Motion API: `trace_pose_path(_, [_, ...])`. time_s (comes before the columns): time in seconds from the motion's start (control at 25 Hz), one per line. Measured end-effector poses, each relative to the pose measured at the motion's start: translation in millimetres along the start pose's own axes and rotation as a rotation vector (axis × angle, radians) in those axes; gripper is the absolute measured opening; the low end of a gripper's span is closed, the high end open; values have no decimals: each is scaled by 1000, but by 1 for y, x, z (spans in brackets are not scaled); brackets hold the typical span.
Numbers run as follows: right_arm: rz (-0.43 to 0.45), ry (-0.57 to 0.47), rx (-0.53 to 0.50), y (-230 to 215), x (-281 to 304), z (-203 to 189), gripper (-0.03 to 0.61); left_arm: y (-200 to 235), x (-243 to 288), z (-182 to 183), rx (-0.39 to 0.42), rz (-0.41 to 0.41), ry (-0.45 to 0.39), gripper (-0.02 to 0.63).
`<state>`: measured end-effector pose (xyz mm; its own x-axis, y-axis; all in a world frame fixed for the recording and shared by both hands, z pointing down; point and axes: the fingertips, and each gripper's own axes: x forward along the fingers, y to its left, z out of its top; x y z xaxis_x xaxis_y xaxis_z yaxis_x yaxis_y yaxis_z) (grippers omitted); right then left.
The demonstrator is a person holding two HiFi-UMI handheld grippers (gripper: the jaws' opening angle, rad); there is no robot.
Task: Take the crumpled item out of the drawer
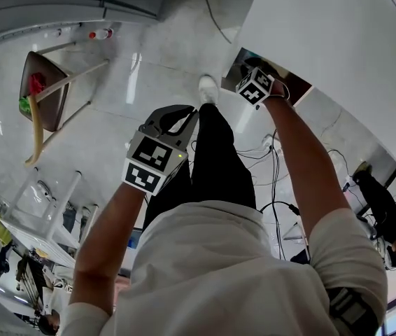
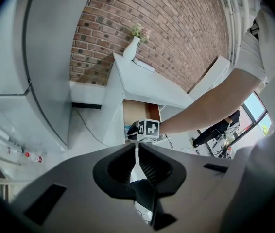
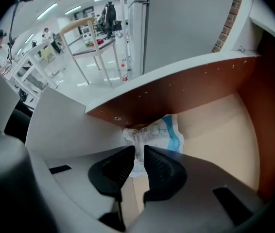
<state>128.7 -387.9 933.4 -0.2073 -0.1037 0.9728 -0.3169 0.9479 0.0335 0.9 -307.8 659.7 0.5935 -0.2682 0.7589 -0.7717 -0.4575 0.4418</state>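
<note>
The crumpled item [image 3: 163, 128] is a white wrapper with blue print. It lies in the open wooden drawer [image 3: 220, 130] against its dark front panel. My right gripper [image 3: 140, 152] is shut on the wrapper's lower edge, and a white fold shows between the jaws. In the head view the right gripper [image 1: 257, 86] reaches into the drawer [image 1: 297, 89] of the white desk. The left gripper view shows the same drawer [image 2: 140, 111] with the right gripper's marker cube in front of it. My left gripper [image 1: 182, 114] [image 2: 137, 152] hangs shut and empty above the floor, well short of the desk.
A white vase [image 2: 132, 48] with flowers stands on the desk top before a brick wall. A wooden chair [image 1: 44, 93] holding red and green things stands left. A bottle [image 1: 101, 33] lies on the floor. Cables [image 1: 275, 161] run beside the desk. A large grey cabinet [image 2: 35, 62] stands left.
</note>
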Motion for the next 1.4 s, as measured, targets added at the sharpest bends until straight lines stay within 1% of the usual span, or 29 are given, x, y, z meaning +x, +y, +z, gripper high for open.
trace_pose_path(0.16, [-3,13,-24,1,7,-2,75,7,-2,-6,-16,11,14,31])
trace_pose_path(0.36, [-18,26,-27,1,9,0,62,10,-6,-13,-31,15,13,31])
trace_pose_path(0.48, [-30,23,-29,0,7,2,41,10,-6,-15,-32,15,13,31])
trace_pose_path(0.72, [-57,14,-18,-3,-5,8,35,6,-13,-16,-23,9,2,31])
trace_pose_path(0.92, [-88,-1,-4,-4,-29,16,34,0,-30,-15,-11,-4,-13,31])
trace_pose_path(1.08, [-116,-11,6,3,-54,21,34,-10,-49,-19,21,-13,-41,31])
trace_pose_path(1.24, [-140,-20,23,18,-90,30,34,-24,-79,-27,51,-29,-51,31])
trace_pose_path(1.4, [-170,-31,47,30,-129,36,32,-37,-109,-29,80,-44,-80,31])
